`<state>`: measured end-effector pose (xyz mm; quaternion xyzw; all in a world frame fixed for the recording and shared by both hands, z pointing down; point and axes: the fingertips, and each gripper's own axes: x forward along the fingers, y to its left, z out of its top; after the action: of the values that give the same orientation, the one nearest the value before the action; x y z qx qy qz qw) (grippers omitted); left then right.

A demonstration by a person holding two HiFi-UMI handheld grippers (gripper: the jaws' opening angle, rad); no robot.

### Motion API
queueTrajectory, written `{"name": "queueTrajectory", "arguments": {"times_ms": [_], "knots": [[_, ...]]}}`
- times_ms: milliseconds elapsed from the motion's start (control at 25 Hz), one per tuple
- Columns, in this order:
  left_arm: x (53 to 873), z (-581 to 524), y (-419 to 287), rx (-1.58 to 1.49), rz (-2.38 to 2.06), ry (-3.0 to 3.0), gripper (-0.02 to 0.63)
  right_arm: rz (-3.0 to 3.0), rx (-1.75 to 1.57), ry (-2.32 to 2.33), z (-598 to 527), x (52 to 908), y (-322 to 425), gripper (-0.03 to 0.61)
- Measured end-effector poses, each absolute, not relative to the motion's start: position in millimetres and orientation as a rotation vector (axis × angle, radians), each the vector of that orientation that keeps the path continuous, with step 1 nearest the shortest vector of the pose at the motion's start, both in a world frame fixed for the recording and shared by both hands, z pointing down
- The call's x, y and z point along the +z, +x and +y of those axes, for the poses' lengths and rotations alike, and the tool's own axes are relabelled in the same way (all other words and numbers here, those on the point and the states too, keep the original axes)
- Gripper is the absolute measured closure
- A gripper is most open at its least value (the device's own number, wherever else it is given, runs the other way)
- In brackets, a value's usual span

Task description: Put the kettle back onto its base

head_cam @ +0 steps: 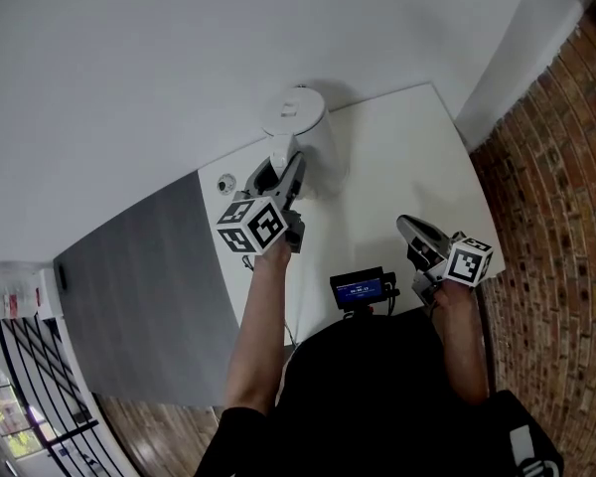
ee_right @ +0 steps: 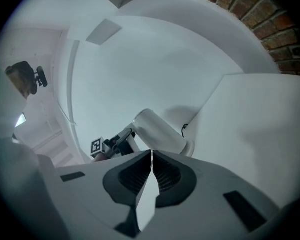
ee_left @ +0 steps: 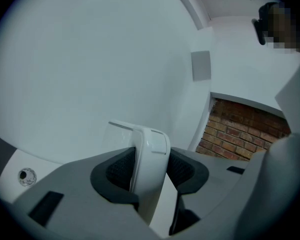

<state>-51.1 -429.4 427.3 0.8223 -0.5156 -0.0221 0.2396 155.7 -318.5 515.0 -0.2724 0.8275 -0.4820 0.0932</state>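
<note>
A white kettle stands at the back of the white table, close to the wall. In the right gripper view the kettle rests on its round base, with a dark cord behind it. My left gripper reaches the kettle from the front. The kettle's white handle fills the gap of the left gripper, and both pads lie against it. My right gripper hovers over the table's front right, away from the kettle. Seen in its own view, the right gripper is shut on nothing.
A small black device with a blue screen sits at the table's front edge between my arms. A small round fitting lies on the table left of the kettle. A brick wall runs along the right; a grey surface lies left.
</note>
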Motion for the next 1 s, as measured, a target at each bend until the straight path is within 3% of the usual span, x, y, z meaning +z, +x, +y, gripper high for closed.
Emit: {"name": "queueTrajectory", "arguments": {"times_ms": [600,1000], "knots": [[445,-385,-20,-0.052,-1.566,2.361,0.44,2.421,-1.46,-0.786,-316,520,157,0.56],[457,-399,-44,-0.068,-1.756,2.297,0.466,2.444,-1.467,-0.763,-315,523,153,0.56]]}}
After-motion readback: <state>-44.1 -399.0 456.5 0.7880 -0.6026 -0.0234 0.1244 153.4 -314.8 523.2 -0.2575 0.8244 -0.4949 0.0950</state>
